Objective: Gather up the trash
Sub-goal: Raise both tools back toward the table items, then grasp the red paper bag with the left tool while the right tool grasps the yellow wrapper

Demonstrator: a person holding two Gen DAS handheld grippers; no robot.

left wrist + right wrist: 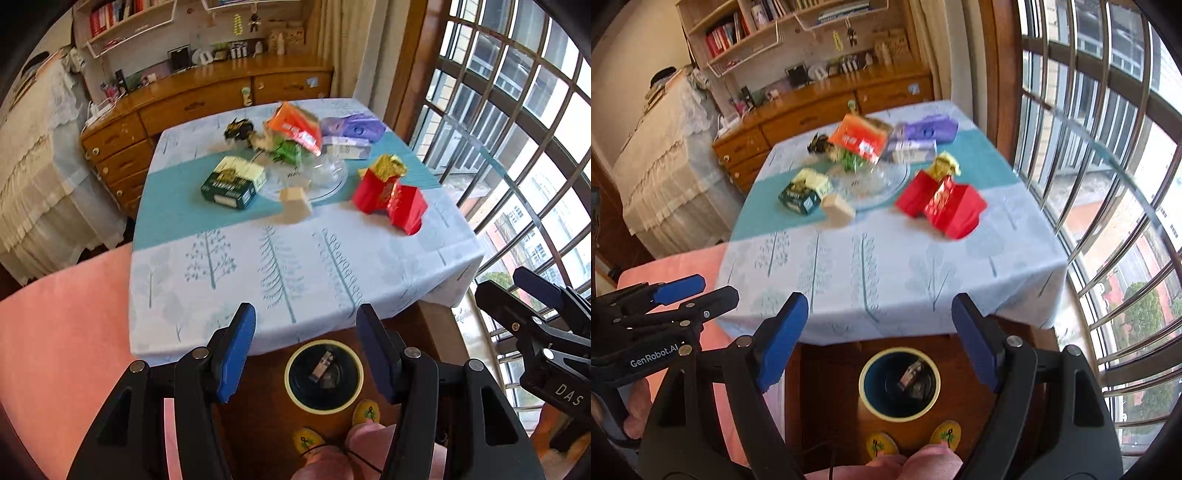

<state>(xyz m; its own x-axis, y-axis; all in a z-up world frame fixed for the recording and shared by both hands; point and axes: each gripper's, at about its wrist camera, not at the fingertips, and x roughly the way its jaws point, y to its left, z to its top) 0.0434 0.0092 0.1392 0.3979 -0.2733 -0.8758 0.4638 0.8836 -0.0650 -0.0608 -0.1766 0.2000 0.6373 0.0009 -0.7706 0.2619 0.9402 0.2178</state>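
Left gripper (pixel 306 354): lower centre of the left wrist view; jaws spread wide, nothing between them; hovering above the bin, short of the table edge
Right gripper (pixel 880 341): lower centre of the right wrist view; likewise released and empty
Bin (pixel 324 376): on the floor at bottom centre, just in front of the table; yellow rim, dark inside; a small wrapper or two already lies at its bottom
Table (pixel 369 266): tree-print cloth with a teal band, middle of the frame
Trash: clustered across the upper middle of the frame on the far half of the table; green-and-cream box (pixel 232 183) at left; small beige box (pixel 294 205) in front of the glass plate (pixel 325 177); red box with gold foil (pixel 389 195) at right; orange packet (pixel 295 127), purple bag (pixel 352 127) and dark wrapper (pixel 239 130) behind
Step in hand, as I judge it: reaching out for the next piece
How to do it well: take the nearest items first, probably the beige box or the red one; come down from above, straddling the narrow side; stay clear of the glass plate; close firmly but without crushing; carry back over the bin before letting go
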